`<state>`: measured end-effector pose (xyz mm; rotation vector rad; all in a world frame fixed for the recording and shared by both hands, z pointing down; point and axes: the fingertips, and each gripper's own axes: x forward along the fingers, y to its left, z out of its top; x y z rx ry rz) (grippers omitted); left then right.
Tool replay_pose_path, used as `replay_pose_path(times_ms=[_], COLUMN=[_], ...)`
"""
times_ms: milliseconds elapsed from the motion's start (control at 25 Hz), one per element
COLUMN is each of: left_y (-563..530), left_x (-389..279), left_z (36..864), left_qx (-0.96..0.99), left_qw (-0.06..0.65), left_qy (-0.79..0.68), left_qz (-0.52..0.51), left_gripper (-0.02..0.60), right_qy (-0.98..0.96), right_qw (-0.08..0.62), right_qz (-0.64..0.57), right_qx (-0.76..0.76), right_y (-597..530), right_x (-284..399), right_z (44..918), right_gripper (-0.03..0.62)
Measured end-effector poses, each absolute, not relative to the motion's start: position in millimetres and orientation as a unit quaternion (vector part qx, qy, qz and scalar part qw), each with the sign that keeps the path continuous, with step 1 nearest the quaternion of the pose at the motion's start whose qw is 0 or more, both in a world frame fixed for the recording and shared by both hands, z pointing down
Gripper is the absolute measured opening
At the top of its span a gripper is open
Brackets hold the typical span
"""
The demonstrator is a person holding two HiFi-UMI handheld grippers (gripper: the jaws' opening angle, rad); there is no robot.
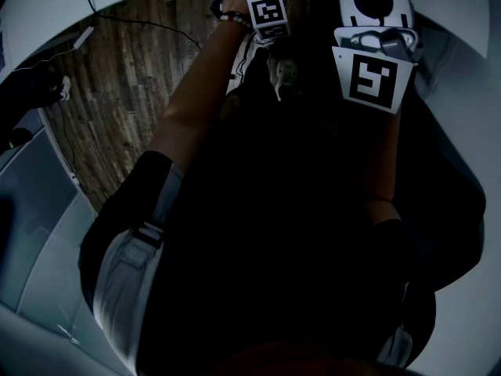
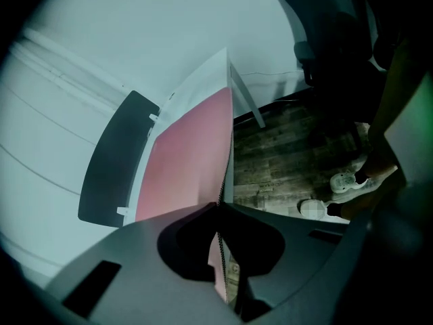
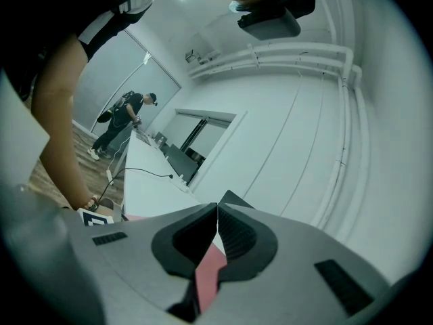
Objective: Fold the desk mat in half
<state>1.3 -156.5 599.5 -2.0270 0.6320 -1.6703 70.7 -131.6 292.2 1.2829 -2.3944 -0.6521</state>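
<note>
The pink desk mat (image 2: 186, 161) lies on a white table (image 2: 203, 80) and runs away from me in the left gripper view. My left gripper (image 2: 220, 205) is shut on the mat's near edge, which shows as a thin line between the jaws. In the right gripper view, my right gripper (image 3: 217, 212) is also shut, with a strip of the pink mat (image 3: 208, 271) pinched between its pads. The head view shows only both arms and the marker cubes (image 1: 268, 12) (image 1: 372, 77) near the top; the jaws and most of the mat are hidden there.
A dark flat panel (image 2: 111, 161) stands at the table's far left side. Wood floor (image 2: 284, 154) and a person's white shoes (image 2: 348, 181) lie right of the table. Another person (image 3: 125, 117) stands far off by a long white table (image 3: 145, 175) with a cable.
</note>
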Motion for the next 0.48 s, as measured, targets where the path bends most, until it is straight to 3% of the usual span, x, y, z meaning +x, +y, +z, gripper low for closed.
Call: replay_pose_path(times_ms=[480], left_y=[-168], left_x=[4], left_z=[572], left_qx=[-0.735], left_qw=[0.221], left_qy=[0.227], left_qz=[-0.6], left_gripper=[0.025], right_qy=[-0.839], right_qw=[0.165], right_qz=[-0.245], right_qx=[0.456], right_y=[-135], right_x=[68], right_z=[276], right_gripper=[0.031])
